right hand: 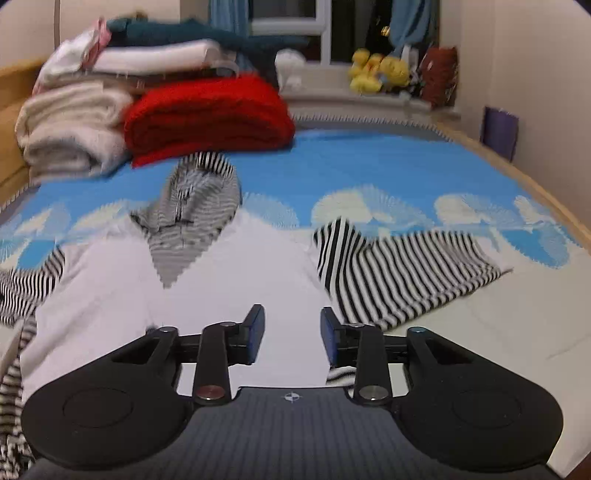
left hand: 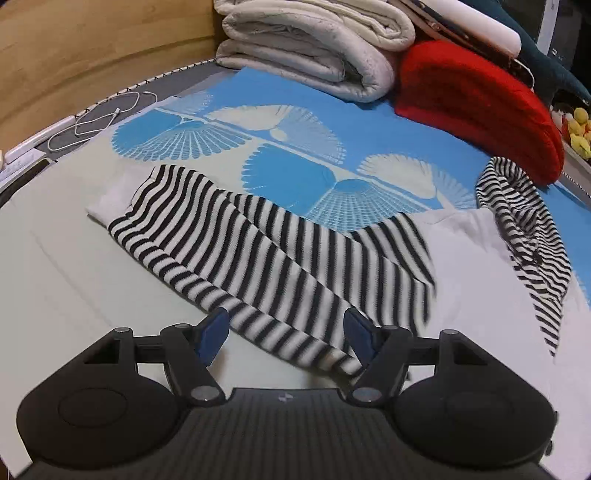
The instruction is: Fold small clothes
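1. Your hooded top (right hand: 192, 280) lies face up at the centre of the right wrist view — long axis running up the frame, striped hood (right hand: 201, 192) pointing toward the top.
2. Its striped sleeve (left hand: 280, 254) slants from upper left to lower right in the left wrist view.
3. Your left gripper (left hand: 286, 334) stands wide, straddling that sleeve without pinching it.
4. Your right gripper (right hand: 291, 338) is partly open over the white chest — empty.
5. Blue-and-white bedsheet (right hand: 388, 166) beneath; red blanket (right hand: 210, 110) and window (right hand: 332, 26) at top.

My right view is fuzzy at the upper left, where the folded pile (right hand: 74, 122) sits. The stripy sleeve (right hand: 22, 288) runs off its left edge.
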`<state>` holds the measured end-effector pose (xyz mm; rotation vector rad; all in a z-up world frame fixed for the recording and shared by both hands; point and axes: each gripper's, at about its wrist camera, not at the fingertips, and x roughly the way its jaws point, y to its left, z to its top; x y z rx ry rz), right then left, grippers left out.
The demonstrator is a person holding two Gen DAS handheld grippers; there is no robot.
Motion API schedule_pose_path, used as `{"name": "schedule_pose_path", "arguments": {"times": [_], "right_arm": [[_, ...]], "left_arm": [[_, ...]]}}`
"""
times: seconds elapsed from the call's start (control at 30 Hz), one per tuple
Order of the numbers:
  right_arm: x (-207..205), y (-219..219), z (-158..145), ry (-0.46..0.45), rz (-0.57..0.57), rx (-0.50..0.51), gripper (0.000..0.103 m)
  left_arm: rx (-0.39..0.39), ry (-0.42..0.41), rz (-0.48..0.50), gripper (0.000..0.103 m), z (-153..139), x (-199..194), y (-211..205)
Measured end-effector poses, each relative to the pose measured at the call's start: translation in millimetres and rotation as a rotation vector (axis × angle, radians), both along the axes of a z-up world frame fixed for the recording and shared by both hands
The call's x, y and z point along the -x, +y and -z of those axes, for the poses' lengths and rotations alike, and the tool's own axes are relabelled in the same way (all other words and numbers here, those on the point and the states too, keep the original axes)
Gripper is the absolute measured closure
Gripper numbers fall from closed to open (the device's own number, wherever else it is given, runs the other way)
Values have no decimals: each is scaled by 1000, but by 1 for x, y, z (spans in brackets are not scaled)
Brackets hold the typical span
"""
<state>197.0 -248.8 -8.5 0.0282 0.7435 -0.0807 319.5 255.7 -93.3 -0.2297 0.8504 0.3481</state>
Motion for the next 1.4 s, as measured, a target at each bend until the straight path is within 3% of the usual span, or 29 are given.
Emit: {"name": "schedule_pose_path", "arguments": {"times": [0.17,0.23,0.33,0.47,0.5,0.57,0.67,0.73,0.8,0.87,0.93,0.97,1.03,1.13,1.23,1.33,1.4], "right_arm": [[-32,17,-4,106,-66,41,66],[-53,29,-15,82,-91,59,66],[-86,49,-28,-5,-140,46,65],[-108,67,-7,-87,-195,97,65],[-108,68,5,-79,-207,119,65],[-117,74,26,37,-218,170,65],[-128,69,31,64,-247,55,65],[-133,66,30,49,-254,32,66],[-137,63,31,48,-247,49,66],[-139,57,33,54,-242,23,69],[-141,48,36,63,-229,-13,83],[-141,45,38,66,-219,-21,85],[-139,40,36,59,-211,-31,85],[-137,30,32,53,-198,-44,85],[-137,14,30,58,-146,-73,85],[-137,-4,31,70,-84,-141,85],[-135,-15,32,64,-50,-195,85]], "left_arm": [[-40,-42,-7,30,4,-6,20],[-67,-60,-51,30,8,-10,33],[-40,-82,-146,30,16,-15,60],[-7,-75,-314,30,28,-12,98],[8,-74,-356,30,31,-11,107],[38,-66,-424,30,35,-8,123],[91,-60,-470,30,43,-10,139],[64,-72,-468,40,44,-14,139],[44,-58,-431,92,43,-19,136],[41,-52,-402,97,38,-23,132],[17,-83,-400,98,24,-24,124],[8,-116,-386,98,10,-23,115],[-4,-193,-312,98,-18,-24,88],[-11,-308,-103,98,-68,-23,21],[43,-384,156,99,-106,-16,-64],[172,-332,457,96,-111,-12,-150],[274,-246,650,81,-100,-12,-191]]}}
